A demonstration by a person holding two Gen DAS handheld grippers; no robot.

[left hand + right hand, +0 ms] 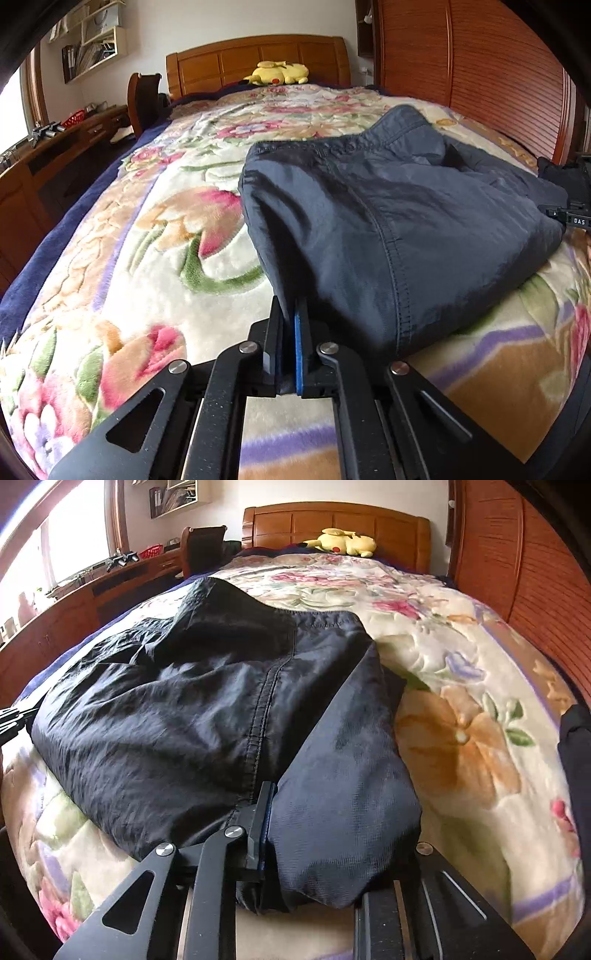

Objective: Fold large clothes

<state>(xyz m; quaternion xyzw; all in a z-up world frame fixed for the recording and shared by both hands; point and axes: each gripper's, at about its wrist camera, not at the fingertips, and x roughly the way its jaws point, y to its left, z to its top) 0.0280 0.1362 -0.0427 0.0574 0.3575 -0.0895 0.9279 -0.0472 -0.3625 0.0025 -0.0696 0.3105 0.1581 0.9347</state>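
A dark navy garment (388, 206) lies bunched on the floral blanket (147, 240) of the bed. My left gripper (289, 314) is shut on the garment's near left edge, and the cloth rises from between its jaws. In the right wrist view the same garment (177, 709) spreads to the left and centre. My right gripper (271, 797) is shut on its near right part. Folded cloth drapes over and hides the right finger. The right gripper's body shows at the far right of the left wrist view (569, 214).
A yellow plush toy (277, 72) lies by the wooden headboard (258, 55). A slatted wooden wardrobe (480, 74) stands along the bed's right side. A desk (55, 147) with a chair (144, 92) runs along the left. The blanket (461, 701) is bare right of the garment.
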